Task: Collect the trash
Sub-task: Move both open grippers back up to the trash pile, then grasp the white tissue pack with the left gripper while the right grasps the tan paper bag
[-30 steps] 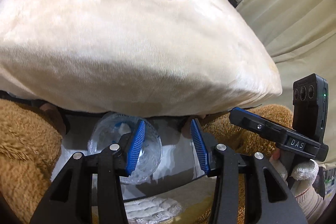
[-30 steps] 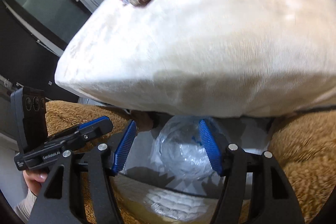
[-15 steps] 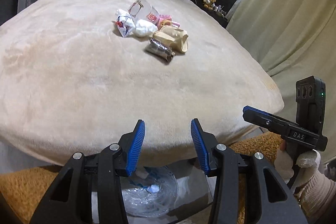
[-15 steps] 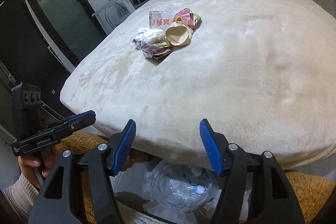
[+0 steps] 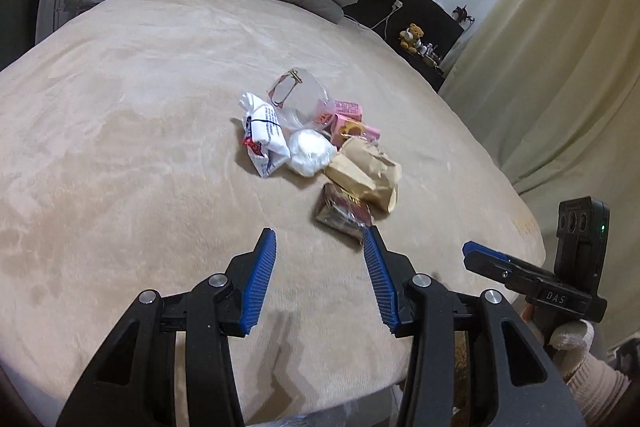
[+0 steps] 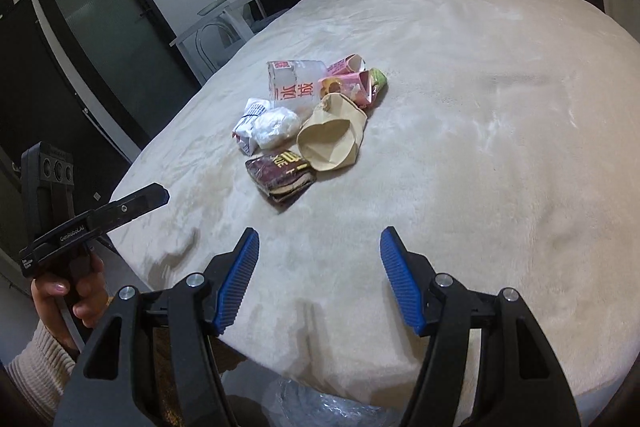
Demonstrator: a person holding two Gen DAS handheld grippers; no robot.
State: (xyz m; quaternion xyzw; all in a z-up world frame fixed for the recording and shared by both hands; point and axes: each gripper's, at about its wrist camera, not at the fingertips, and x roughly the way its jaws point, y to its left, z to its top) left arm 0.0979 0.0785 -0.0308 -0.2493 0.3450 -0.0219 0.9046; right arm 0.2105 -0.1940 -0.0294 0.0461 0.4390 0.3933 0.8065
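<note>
Both claws gape empty: left claw [image 5: 320, 239], right claw [image 6: 320, 239]; "DAS" label [image 5: 555, 298].

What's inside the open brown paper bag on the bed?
The right wrist view looks into the brown paper bag mouth: only bare paper inner walls show near the opening. The deeper end is folded and shadowed, so anything there is hidden. It lies on the bed.

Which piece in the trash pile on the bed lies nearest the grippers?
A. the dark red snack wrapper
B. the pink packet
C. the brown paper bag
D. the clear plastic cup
A: the dark red snack wrapper lies at the near edge of the pile, with the brown paper bag just behind it and the clear plastic cup and pink packet farther back.
</note>
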